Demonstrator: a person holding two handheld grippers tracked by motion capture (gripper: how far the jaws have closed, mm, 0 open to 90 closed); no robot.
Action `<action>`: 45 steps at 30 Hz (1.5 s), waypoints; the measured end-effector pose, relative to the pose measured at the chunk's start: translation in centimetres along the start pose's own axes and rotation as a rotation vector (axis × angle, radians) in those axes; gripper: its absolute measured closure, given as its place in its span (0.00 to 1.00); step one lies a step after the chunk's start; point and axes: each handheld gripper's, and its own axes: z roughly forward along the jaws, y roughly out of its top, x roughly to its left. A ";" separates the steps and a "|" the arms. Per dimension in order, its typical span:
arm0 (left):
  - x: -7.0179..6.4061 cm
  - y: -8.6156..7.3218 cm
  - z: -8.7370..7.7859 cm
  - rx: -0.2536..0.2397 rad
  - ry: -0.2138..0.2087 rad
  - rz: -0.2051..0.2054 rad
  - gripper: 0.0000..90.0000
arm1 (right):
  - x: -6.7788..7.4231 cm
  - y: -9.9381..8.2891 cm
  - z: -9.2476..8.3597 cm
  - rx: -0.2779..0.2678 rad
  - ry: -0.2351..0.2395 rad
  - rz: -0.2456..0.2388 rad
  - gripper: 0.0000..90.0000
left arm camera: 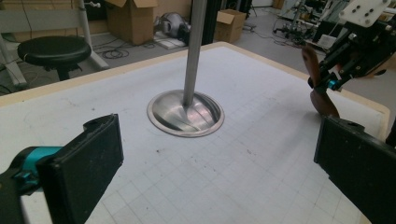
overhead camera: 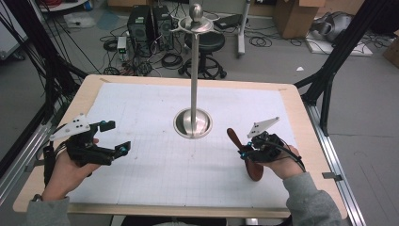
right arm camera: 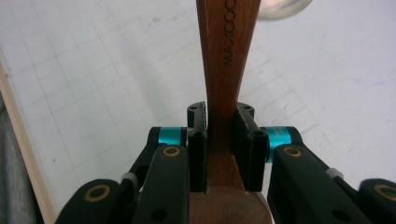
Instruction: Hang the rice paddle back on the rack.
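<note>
Right gripper (right arm camera: 220, 140) clamps the wooden spoon (right arm camera: 224, 56) by its handle.

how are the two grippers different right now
The left gripper is open and holds nothing; the right gripper is shut on a wooden spoon. The left one hovers at the mat's left side, the right one at its right. Both are black with teal fittings and carry a grey plate.

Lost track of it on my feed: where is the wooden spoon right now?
In the high view the wooden spoon is at the table's right side, clamped in the right gripper, just right of the metal stand's base.
</note>
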 end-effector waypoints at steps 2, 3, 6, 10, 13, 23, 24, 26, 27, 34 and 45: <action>0.0 0.0 -0.1 -0.002 0.003 0.000 0.02 | -0.2 0.2 -0.5 -0.031 -0.004 -0.004 0.85; 0.0 -0.1 -0.2 -0.002 0.004 -0.002 0.02 | -0.2 0.4 -0.7 -0.048 -0.007 -0.003 0.85; 0.1 -0.1 -0.5 -0.002 0.011 0.000 0.02 | -0.4 0.9 -1.4 -0.092 -0.001 0.001 0.86; 0.1 -0.2 -0.8 -0.003 0.019 -0.005 0.02 | -0.4 1.7 -2.0 -0.146 0.008 0.000 0.86; 0.1 -0.2 -1.0 -0.004 0.022 -0.007 0.02 | -0.5 2.3 -2.3 -0.186 0.021 0.002 0.86; 0.2 -0.4 -2.0 -0.026 0.008 -0.015 0.02 | -0.9 4.5 -3.2 -0.293 0.035 0.019 0.86; 0.1 -0.4 -2.1 -0.027 0.005 -0.012 0.02 | -0.9 4.8 -3.3 -0.300 0.037 0.018 0.86; 0.1 -0.4 -2.2 -0.029 0.010 -0.009 0.02 | -1.1 5.3 -3.5 -0.303 0.029 0.009 0.86; 0.1 -0.3 -2.3 -0.029 0.012 -0.006 0.02 | -1.1 5.6 -3.6 -0.295 0.025 0.008 0.86; 0.1 -0.6 -2.3 -0.028 0.023 -0.023 0.02 | -1.5 7.9 -4.6 -0.313 0.014 -0.007 0.86; -0.1 -0.5 -2.3 -0.032 0.001 -0.019 0.02 | -2.7 10.8 -6.8 -0.363 0.011 -0.011 0.86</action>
